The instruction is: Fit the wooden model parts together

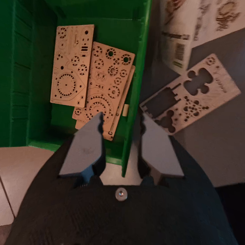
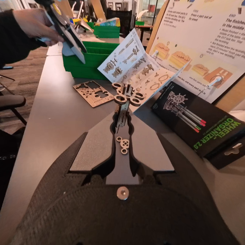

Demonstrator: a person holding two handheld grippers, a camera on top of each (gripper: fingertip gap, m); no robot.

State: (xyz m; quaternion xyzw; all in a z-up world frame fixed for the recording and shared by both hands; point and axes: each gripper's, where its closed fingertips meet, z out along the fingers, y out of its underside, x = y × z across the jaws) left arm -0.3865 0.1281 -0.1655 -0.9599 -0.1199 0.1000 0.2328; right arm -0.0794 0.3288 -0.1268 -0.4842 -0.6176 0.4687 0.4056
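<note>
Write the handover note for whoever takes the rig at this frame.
Left gripper: open, empty, poised over the green bin, which holds uncut wooden part sheets.
Right gripper: shut on the partly built wooden assembly, a slotted shaft topped with ring-lobed plates, held above the table.
A small loose three-ring piece lies on the table between the right fingers. A punched-out sheet lies beside the bin, near the open instruction booklet and the black kit box.
Done: first parts joined. Left: most sheets are still unpunched.
</note>
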